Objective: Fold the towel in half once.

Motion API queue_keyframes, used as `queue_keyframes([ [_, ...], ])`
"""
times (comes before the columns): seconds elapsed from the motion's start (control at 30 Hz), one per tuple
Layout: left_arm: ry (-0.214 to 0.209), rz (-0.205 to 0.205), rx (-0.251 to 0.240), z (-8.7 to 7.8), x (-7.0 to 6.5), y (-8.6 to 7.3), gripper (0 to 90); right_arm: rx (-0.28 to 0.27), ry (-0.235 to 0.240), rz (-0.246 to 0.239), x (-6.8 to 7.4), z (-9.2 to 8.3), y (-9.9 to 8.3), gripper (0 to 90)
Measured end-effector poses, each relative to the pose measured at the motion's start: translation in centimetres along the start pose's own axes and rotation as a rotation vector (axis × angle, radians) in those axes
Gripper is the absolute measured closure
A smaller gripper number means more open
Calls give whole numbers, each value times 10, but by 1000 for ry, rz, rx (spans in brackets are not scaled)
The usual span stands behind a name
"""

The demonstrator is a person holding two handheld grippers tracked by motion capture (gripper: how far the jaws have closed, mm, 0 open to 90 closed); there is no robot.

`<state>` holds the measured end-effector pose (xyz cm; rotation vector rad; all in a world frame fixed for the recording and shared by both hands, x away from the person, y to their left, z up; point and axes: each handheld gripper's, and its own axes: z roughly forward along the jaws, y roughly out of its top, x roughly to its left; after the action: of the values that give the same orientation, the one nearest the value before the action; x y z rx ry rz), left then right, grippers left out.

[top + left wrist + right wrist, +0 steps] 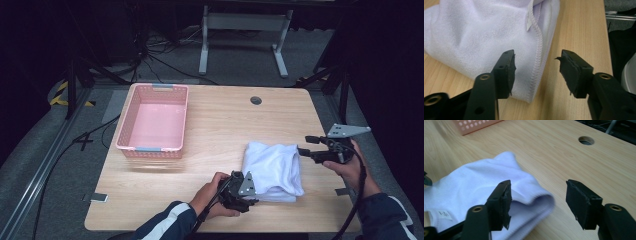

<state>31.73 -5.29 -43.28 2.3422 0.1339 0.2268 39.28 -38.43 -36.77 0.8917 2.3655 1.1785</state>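
Two grippers flank your folded white towel (273,170) on the tabletop (220,125): left gripper (537,72) fingers parted around its hemmed corner, apparently gripping nothing; right gripper (537,203) fingers parted at its edge, empty.

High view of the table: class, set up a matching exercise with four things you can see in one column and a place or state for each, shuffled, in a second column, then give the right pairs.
Things:
1. pink basket
2. white towel
3. left gripper
4. round hole

Places or states:
A. folded, lying on the table's right half
B. set in the table top near the far edge
C. empty, on the table's left side
D. jaws apart over the towel's stitched edge

Pairs: 1-C, 2-A, 3-D, 4-B
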Motion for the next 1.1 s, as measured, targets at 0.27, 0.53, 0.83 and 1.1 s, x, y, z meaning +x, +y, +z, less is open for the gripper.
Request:
queue_keyframes([
  [0.27,-4,22,55,12,1,-11,675,119,-45,-15,27,40,-2,313],
  [0.53,-25,23,59,13,-2,-17,703,258,-85,-27,15,56,-36,267],
  [0.83,-22,-31,36,0,-2,-21,536,183,-86,26,8,46,-36,305],
  [1.1,35,-221,16,-2,16,-34,206,88,-58,50,16,45,-19,224],
])
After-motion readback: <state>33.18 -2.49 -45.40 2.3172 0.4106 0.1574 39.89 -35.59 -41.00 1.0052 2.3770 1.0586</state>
